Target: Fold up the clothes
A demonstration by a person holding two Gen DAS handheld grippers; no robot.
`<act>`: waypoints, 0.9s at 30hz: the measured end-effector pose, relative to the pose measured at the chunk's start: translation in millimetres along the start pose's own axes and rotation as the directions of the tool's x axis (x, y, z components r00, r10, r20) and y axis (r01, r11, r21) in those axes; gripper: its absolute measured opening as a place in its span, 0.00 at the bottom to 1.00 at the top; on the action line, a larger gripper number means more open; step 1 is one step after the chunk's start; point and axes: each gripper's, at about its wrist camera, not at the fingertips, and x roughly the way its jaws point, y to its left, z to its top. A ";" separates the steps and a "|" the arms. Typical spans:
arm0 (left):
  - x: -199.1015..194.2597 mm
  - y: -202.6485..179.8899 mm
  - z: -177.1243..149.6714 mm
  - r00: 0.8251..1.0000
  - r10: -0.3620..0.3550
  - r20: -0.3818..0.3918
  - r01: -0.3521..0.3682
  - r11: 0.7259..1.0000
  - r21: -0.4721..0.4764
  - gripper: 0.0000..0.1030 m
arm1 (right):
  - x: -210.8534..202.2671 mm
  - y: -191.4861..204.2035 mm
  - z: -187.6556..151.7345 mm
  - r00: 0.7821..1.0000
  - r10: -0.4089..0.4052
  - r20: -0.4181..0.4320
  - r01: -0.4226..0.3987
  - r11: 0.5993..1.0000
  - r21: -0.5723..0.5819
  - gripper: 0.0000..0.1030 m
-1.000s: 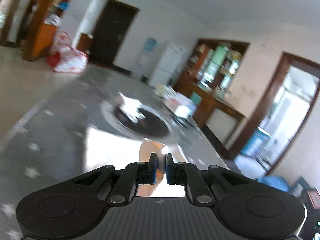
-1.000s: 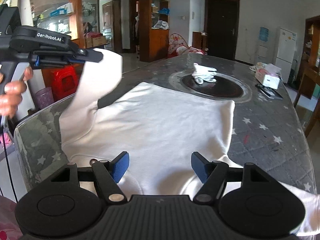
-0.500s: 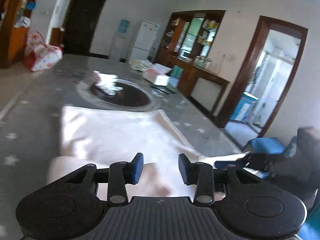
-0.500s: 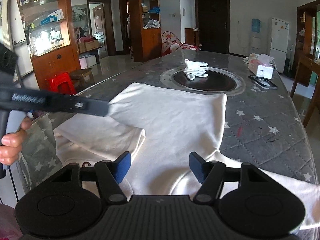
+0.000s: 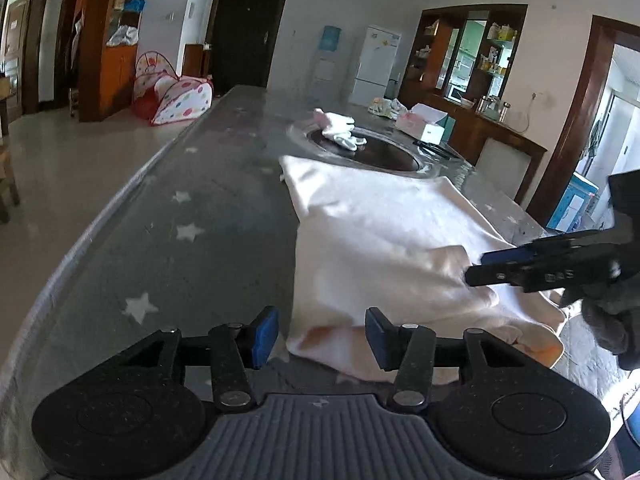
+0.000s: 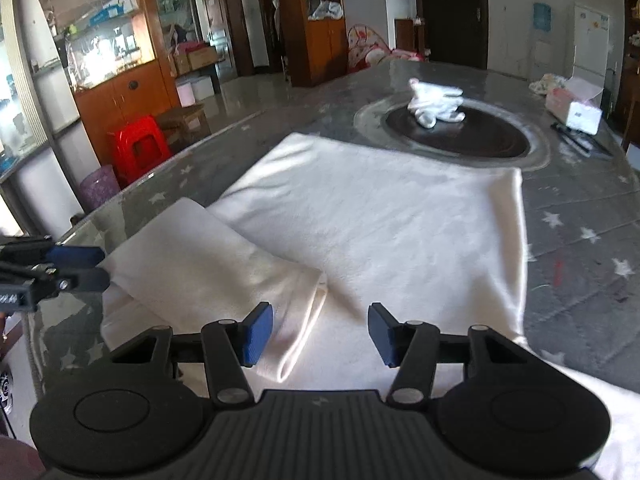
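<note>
White garment (image 6: 372,232), one, lies flat on the grey star-patterned table (image 6: 580,216), its long axis running from the near edge toward the dark round inset (image 6: 460,136). One sleeve (image 6: 224,264) is folded inward across the body (cuff pointing toward the right gripper). Left gripper (image 5: 318,334) and right gripper (image 6: 320,332) both hover with jaws spread, holding nothing. One pair of white gloves (image 6: 436,104) rests on the inset.

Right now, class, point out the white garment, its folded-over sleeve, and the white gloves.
white garment (image 6: 380,216): right wrist view, flat middle of the body.
folded-over sleeve (image 6: 224,264): right wrist view, middle of the sleeve.
white gloves (image 6: 434,104): right wrist view, centre of the bundle.
</note>
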 end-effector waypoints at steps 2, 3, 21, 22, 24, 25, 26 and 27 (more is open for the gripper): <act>-0.4 1.9 -3.6 1.000 -0.001 -0.008 0.001 1.000 -0.011 0.52 | 8.2 2.6 1.2 1.000 0.001 -0.009 -0.001 1.000 -0.004 0.33; -0.7 1.1 -5.2 1.000 -0.003 -0.009 0.003 1.000 -0.009 0.52 | 9.0 5.1 2.3 1.000 0.005 -0.012 -0.005 1.000 -0.007 0.26; 10.1 -27.8 -17.0 0.997 0.075 0.024 -0.078 0.984 0.161 0.41 | -82.4 45.1 73.9 0.976 -0.072 0.205 0.124 0.960 -0.251 0.04; 9.9 -28.3 -17.0 0.997 0.078 0.028 -0.082 0.983 0.167 0.33 | -86.8 46.7 75.8 0.973 -0.077 0.218 0.135 0.955 -0.265 0.04; 8.8 -30.5 -17.7 0.994 0.104 0.045 -0.111 0.975 0.190 0.22 | -91.2 47.0 74.6 0.969 -0.096 0.228 0.160 0.946 -0.281 0.04; 7.2 -31.1 -18.2 0.992 0.113 0.054 -0.121 0.973 0.198 0.19 | -92.1 45.9 73.3 0.968 -0.106 0.228 0.170 0.944 -0.282 0.04; 5.6 -31.7 -18.6 0.991 0.121 0.064 -0.132 0.970 0.205 0.16 | -90.2 41.5 69.5 0.969 -0.123 0.216 0.180 0.946 -0.269 0.04; 4.1 -32.2 -19.1 0.989 0.130 0.074 -0.143 0.967 0.212 0.16 | -87.8 36.4 65.3 0.970 -0.140 0.201 0.190 0.948 -0.254 0.04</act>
